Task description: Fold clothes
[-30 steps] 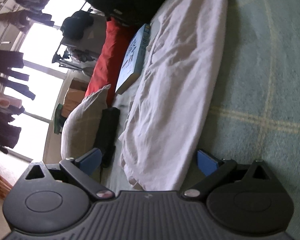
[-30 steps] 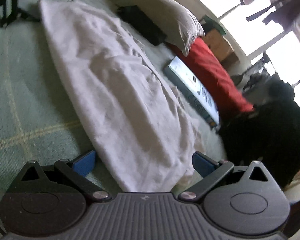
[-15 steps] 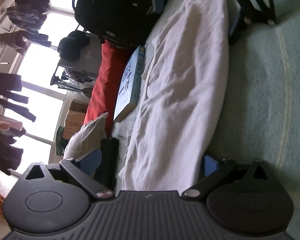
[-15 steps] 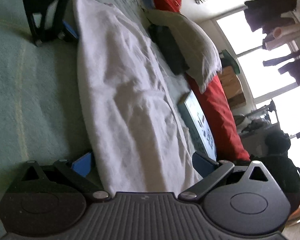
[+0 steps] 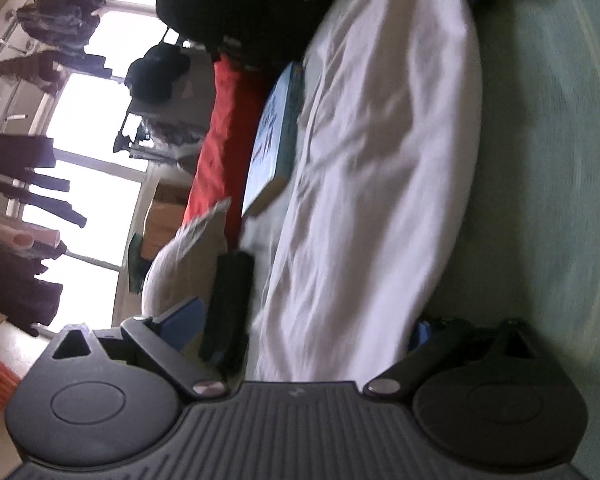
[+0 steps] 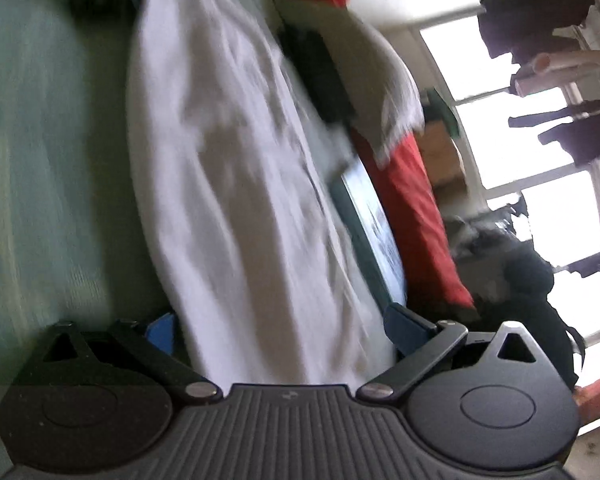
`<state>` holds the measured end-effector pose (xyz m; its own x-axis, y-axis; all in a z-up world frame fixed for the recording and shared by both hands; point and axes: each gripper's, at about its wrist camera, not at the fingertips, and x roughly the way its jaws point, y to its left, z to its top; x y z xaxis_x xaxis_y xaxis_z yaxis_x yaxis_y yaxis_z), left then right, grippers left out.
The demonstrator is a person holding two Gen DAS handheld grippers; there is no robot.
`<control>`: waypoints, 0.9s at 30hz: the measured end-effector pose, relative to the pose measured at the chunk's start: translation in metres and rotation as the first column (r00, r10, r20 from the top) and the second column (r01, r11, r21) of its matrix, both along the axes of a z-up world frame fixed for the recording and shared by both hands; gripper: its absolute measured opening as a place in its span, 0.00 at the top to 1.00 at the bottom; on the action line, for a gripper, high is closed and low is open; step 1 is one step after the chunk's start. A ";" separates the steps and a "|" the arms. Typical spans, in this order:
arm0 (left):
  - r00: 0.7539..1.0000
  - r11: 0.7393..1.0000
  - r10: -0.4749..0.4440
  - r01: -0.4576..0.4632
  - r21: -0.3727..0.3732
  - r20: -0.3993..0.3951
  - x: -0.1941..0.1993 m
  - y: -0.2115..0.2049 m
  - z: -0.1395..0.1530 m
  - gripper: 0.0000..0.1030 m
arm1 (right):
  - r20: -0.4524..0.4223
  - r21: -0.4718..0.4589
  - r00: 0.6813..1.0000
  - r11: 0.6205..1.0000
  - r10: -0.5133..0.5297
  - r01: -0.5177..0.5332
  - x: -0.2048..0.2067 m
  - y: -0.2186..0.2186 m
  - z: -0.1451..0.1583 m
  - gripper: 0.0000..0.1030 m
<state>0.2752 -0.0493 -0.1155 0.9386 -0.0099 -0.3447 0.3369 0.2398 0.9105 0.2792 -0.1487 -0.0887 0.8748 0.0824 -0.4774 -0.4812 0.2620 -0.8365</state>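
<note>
A long white garment [image 5: 380, 160] lies as a narrow strip on the green bedcover [image 5: 540, 200]. Its near end reaches in between the blue pads of my left gripper [image 5: 302, 326], whose jaws are closing. The right pad is at the cloth's edge and the left pad stands apart from it. From the other end, my right gripper [image 6: 283, 328] straddles the same garment [image 6: 228, 180], open, with the cloth between its pads. Each view shows the other gripper as a dark blur at the far end of the garment.
Along the garment's far side lie a teal book [image 5: 274, 140], a red cushion [image 5: 216, 140], a grey pillow [image 5: 176, 264] and a flat black item [image 5: 230, 304]. A black backpack [image 5: 240, 8] sits beyond. Clothes hang at the bright window [image 6: 540, 140].
Both grippers have slid in over the garment's ends, so the cloth now reaches deeper between the jaws. The right view has rolled. Both frames are now motion-blurred.
</note>
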 end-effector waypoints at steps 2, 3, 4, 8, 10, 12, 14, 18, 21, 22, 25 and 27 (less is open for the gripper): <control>1.000 1.000 -0.017 0.017 0.009 0.001 0.000 -0.001 -0.001 0.11 | 0.016 -0.020 0.999 0.999 0.032 -0.032 0.001 0.005 -0.004 0.00; 1.000 1.000 -0.020 0.020 0.005 0.000 0.000 0.002 0.000 0.10 | 0.015 -0.012 1.000 1.000 0.022 -0.022 0.004 0.001 -0.003 0.00; 1.000 1.000 -0.010 0.010 0.006 0.001 0.002 0.008 0.000 0.10 | 0.008 0.005 1.000 1.000 0.000 0.000 0.008 -0.005 -0.001 0.00; 0.999 0.998 0.054 -0.054 0.036 0.008 0.009 0.031 -0.003 0.12 | 0.019 -0.007 0.992 0.992 -0.123 0.123 0.025 -0.042 0.001 0.00; 0.998 0.997 0.064 -0.064 0.053 0.003 0.008 0.034 -0.008 0.23 | 0.026 -0.026 0.989 0.989 -0.146 0.147 0.028 -0.048 -0.001 0.03; 0.999 0.994 0.035 -0.034 0.103 -0.007 0.001 0.027 -0.019 0.52 | 0.029 -0.078 0.993 0.990 -0.114 0.116 0.021 -0.036 -0.010 0.18; 1.000 0.989 0.009 -0.006 0.151 -0.015 -0.005 0.020 -0.030 0.74 | 0.050 -0.156 0.997 0.986 -0.053 0.060 0.007 -0.023 -0.024 0.39; 0.999 0.991 0.013 -0.007 0.134 -0.044 -0.006 0.018 -0.037 0.99 | 0.009 -0.234 1.000 0.972 -0.005 0.007 -0.002 -0.010 -0.050 0.92; 0.997 0.995 0.017 -0.009 0.100 -0.077 -0.004 0.020 -0.031 1.00 | -0.014 -0.176 1.000 0.984 -0.019 0.016 0.004 -0.012 -0.041 0.92; 0.996 0.996 0.018 -0.011 0.088 -0.085 -0.003 0.021 -0.029 0.99 | -0.023 -0.158 0.999 0.987 -0.024 0.020 0.004 -0.014 -0.038 0.93; 0.994 0.999 0.024 -0.019 0.046 -0.106 -0.001 0.023 -0.021 0.99 | -0.031 -0.126 0.999 0.992 -0.032 0.027 0.002 -0.019 -0.031 0.94; 0.994 0.999 0.023 -0.019 0.041 -0.109 -0.002 0.024 -0.017 0.99 | -0.040 -0.100 0.998 0.994 -0.041 0.037 -0.002 -0.022 -0.024 0.95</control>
